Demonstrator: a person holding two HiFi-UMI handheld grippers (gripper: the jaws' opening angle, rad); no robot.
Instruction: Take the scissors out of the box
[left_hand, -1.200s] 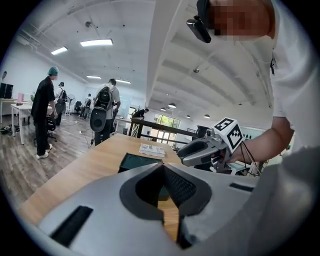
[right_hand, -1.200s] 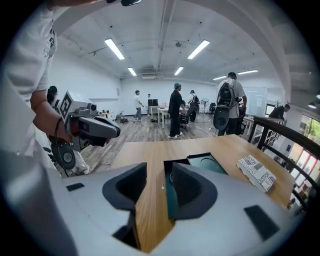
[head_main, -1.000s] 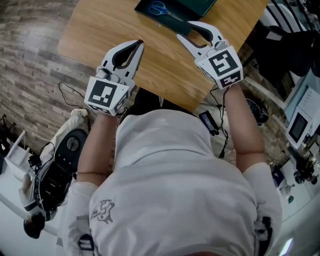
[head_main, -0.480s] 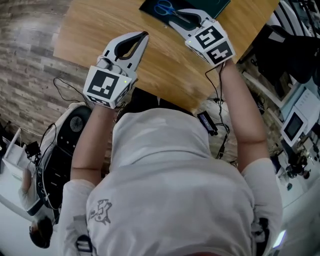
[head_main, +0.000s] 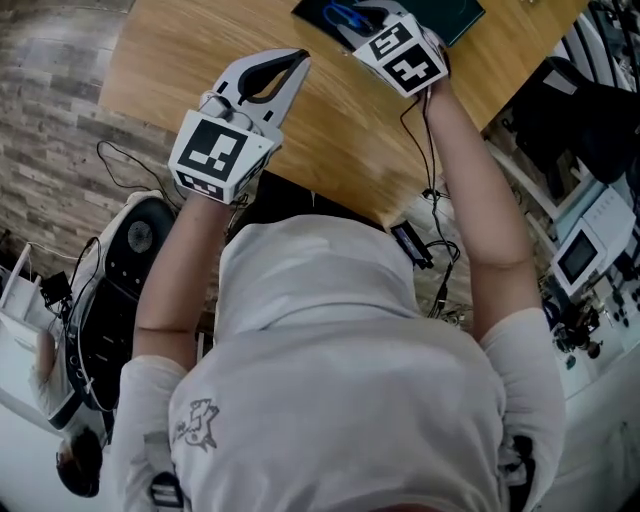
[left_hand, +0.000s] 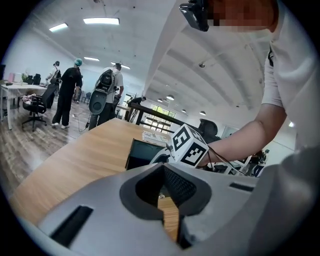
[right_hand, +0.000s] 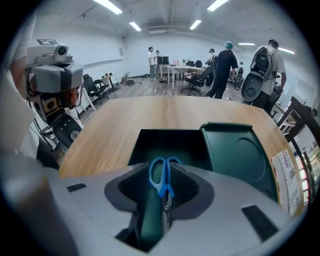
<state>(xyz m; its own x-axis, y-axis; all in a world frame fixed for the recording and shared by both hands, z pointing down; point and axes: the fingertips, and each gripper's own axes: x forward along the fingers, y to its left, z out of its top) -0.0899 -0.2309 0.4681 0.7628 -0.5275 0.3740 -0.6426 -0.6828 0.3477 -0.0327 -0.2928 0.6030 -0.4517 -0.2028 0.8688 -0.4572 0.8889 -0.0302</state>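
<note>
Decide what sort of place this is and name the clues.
Probably an open-plan office or lab: desks with office chairs, ceiling strip lights, and people standing beyond the wooden table.

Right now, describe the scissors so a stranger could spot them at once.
On the wooden table stands an open dark green box, its lid lying flat beside it. Inside the box lie the scissors, closed; their bright blue handles are the only blue against the dark green.
</note>
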